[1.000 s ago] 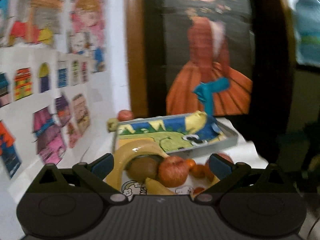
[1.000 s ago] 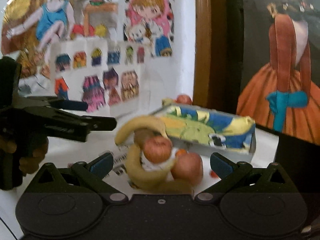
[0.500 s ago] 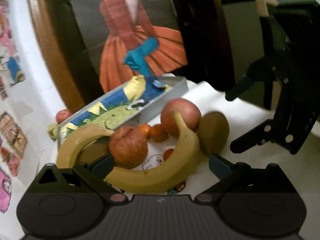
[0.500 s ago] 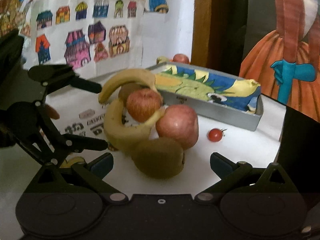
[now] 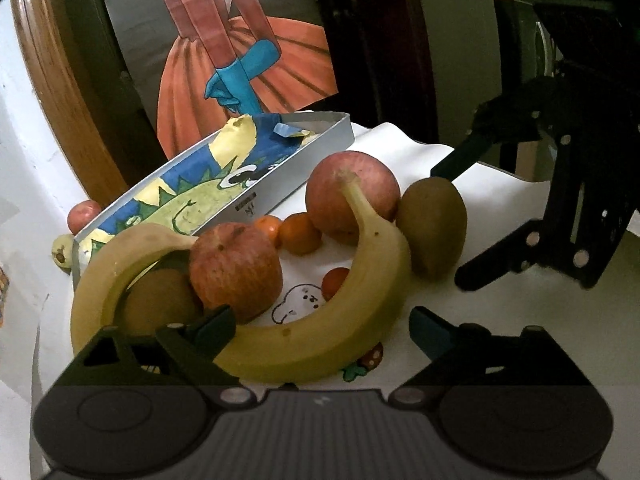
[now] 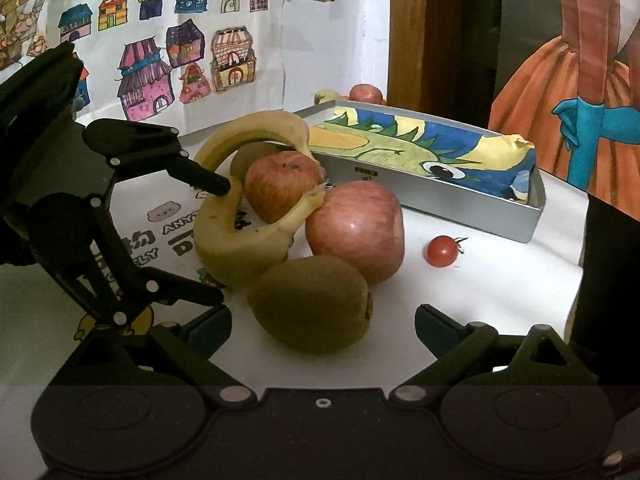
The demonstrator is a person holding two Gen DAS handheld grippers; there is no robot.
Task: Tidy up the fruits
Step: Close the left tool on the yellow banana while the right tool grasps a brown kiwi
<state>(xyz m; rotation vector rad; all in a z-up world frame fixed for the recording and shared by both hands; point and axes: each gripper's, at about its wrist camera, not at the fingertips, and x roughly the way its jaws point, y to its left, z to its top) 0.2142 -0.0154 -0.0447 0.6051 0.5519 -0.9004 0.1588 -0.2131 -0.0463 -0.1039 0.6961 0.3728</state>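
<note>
None of the fruit (image 6: 352,236) had reached the tray (image 6: 460,208) at the far side; bananas, apples and kiwis sat heaped just near it. Left gripper (image 5: 320,324) and right gripper (image 6: 322,322) both gaped wide, holding nothing.

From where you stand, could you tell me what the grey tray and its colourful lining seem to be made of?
The tray looks like thin sheet metal, matte grey: flat walls, crisp folded corners. The lining looks like hand-coloured paper, its edge crumpled and curling over the rim.

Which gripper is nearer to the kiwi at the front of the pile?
Right. The right gripper straddles the kiwi, open; the left gripper is at the banana.
</note>
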